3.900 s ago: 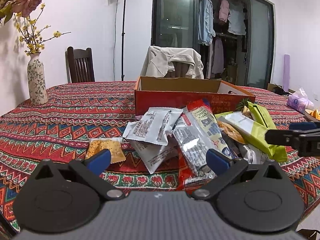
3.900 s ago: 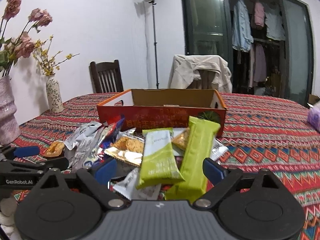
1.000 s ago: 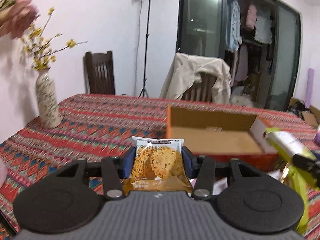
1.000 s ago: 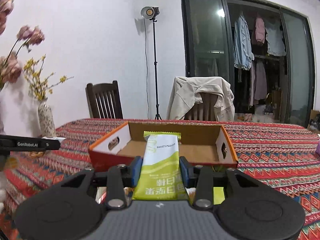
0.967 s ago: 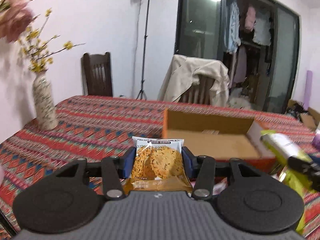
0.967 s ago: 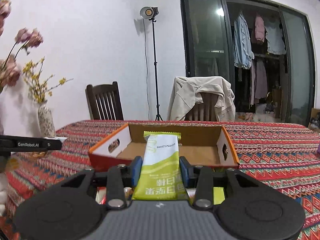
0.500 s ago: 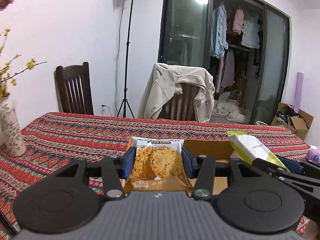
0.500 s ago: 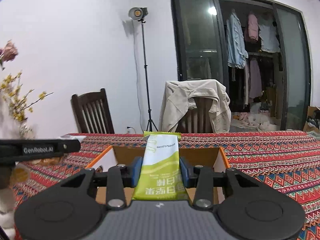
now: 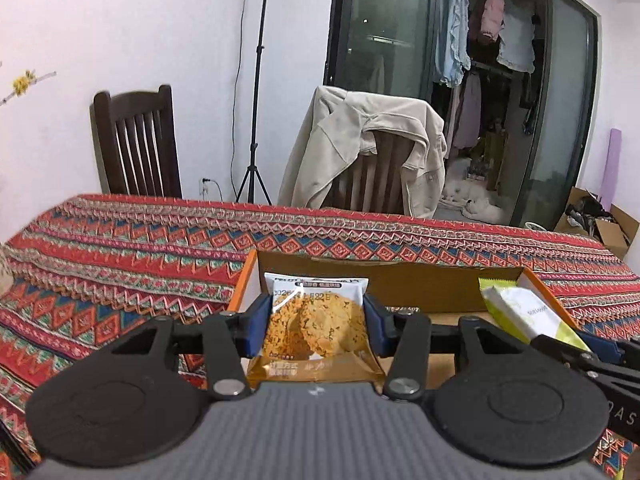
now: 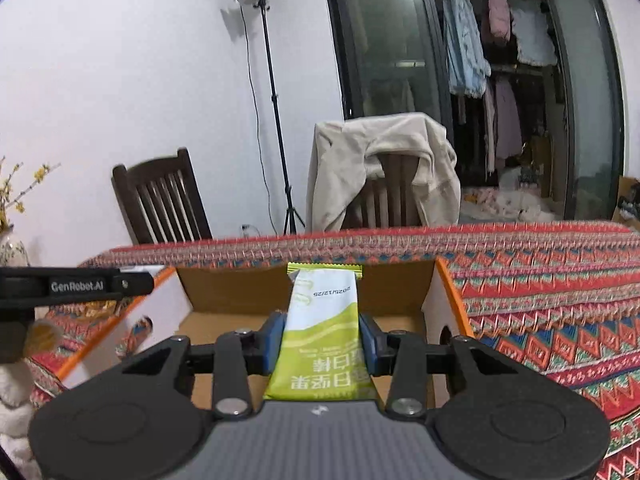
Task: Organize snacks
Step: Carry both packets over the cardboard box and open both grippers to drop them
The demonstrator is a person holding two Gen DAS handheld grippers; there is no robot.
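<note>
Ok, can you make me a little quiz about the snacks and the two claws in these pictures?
1. True or false: the left claw is shut on a cookie packet.
2. What is the right claw holding? A) a red bag B) a green and white snack bar C) nothing
3. Fill in the gap: both snacks are held over an open cardboard ____.

Key:
1. True
2. B
3. box
</note>
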